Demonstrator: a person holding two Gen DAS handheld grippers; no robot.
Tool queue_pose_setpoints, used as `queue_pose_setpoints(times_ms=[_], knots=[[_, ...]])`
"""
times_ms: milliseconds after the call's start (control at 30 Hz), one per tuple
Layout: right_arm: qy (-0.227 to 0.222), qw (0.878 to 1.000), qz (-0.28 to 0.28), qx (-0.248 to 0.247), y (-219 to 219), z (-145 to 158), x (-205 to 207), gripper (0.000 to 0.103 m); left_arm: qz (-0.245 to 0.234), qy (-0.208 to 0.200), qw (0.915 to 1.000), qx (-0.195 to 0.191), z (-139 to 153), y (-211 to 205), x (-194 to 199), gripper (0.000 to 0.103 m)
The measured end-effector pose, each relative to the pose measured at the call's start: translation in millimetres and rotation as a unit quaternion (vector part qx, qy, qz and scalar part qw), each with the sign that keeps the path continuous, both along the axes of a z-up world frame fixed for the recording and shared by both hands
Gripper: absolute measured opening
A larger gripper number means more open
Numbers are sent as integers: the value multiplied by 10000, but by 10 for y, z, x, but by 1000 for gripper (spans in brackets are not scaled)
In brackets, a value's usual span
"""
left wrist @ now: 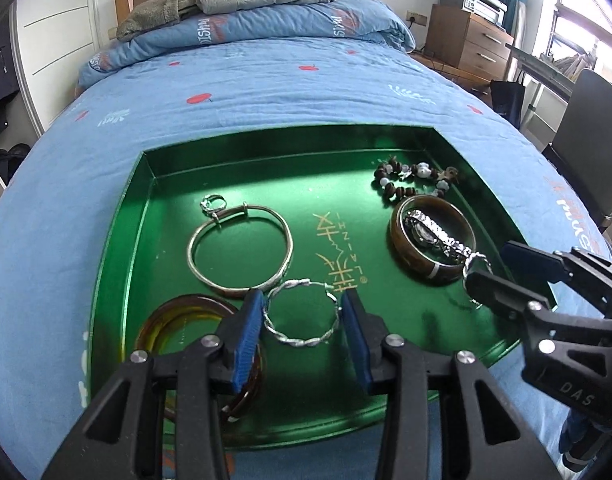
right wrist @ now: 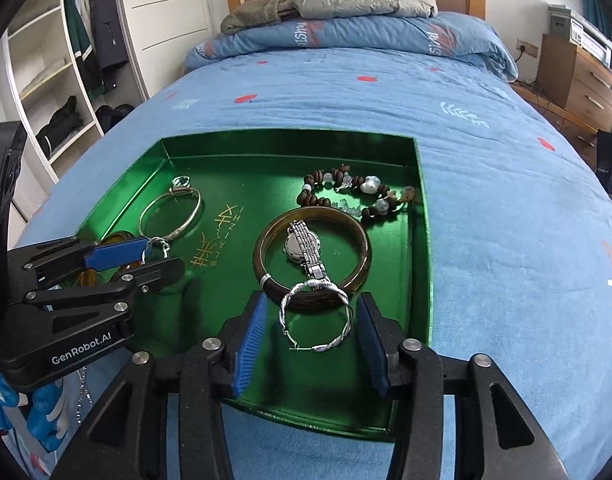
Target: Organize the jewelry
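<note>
Blue-quilted bed [left wrist: 265, 92] filling most of both views, folded duvet and grey padded jacket [right wrist: 366, 0] heaped at the headboard end. Flat on the quilt, a shallow green tray [left wrist: 161, 168] with gold lettering printed at its middle.

Inside the tray, at the right: brown bangle [right wrist: 360, 264] lying flat, silver watch [right wrist: 303, 244] draped across its opening, the strap end resting on the bangle's near rim. Beyond it, near the far right corner, a beaded bracelet [right wrist: 346, 184] of dark and pale beads, just beside the bangle. At the left: plain silver bangle [left wrist: 239, 250] with a small ring [left wrist: 213, 202] touching its far edge. Near left corner: stacked amber bangles [left wrist: 177, 312], partly hidden behind the left gripper's finger.

Two twisted silver hoops. One hoop [left wrist: 301, 314] flat on the tray floor between the wide-open jaws of the left gripper [left wrist: 301, 312], pads close on either side, contact not clear. Second hoop [right wrist: 316, 316] leaning on the near rim of the brown bangle, framed by the right gripper [right wrist: 312, 328], jaws likewise spread apart, neither pad touching it.
</note>
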State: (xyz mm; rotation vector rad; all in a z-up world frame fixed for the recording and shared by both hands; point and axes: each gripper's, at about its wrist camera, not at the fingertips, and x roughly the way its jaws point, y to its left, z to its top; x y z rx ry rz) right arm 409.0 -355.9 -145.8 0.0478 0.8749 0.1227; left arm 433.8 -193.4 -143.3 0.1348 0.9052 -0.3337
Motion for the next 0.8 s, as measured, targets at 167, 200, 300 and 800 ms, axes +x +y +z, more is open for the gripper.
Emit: queue_pose_setpoints(times_ms=[167,200,300,800], knots=[[-207,9997,-92,-54,-40,238,-191,53,-9,-132,9999,-19,167,18,-164,39],[-247,9996,-111,-52,-47,287,-238,55,-12,-165,9999,-12,205,19,-199,39],[-366,9992,-159,-59,-55,432,-393,57,-8,-229,9997,-38,331,36,-303,40],[-883,9959,-191,83,29,1031,-1383,62,178,-961,9952,-98,1139,430,-1287,42]])
